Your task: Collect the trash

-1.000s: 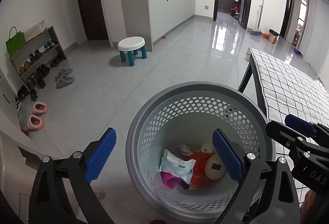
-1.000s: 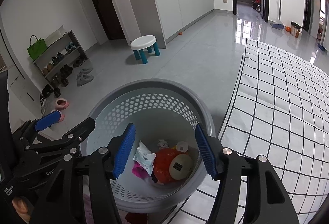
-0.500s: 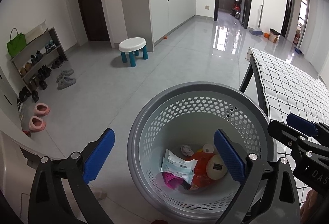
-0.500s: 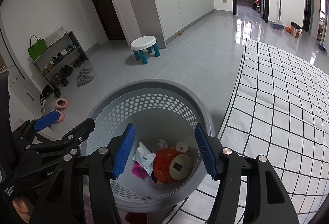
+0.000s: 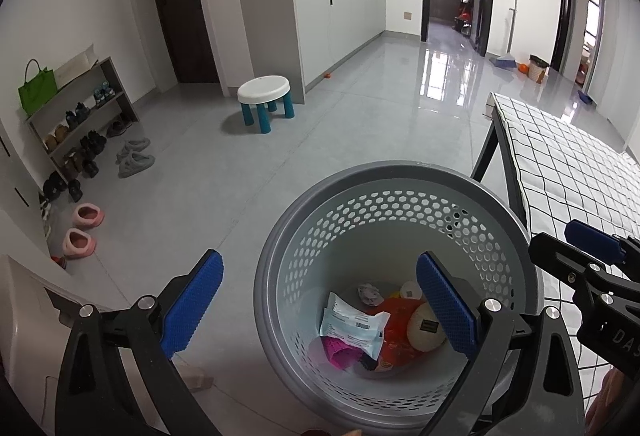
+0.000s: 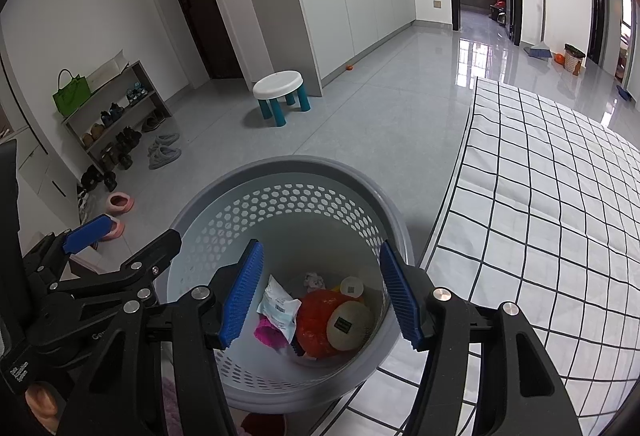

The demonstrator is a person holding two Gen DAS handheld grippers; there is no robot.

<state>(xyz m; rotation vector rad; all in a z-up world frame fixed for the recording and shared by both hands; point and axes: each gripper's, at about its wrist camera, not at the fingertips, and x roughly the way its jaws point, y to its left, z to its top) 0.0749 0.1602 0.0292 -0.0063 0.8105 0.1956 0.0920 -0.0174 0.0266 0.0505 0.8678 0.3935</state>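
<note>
Left wrist view: both grippers — left gripper (image 5: 316, 310), right gripper (image 6: 322, 296) — spread, empty; trash (image 5: 384, 328) already lies below them in basket (image 5: 400, 172).

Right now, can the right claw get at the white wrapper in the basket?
Probably yes. The right claw hangs open over the basket mouth, and the white wrapper lies uncovered on top, though deep down.
</note>
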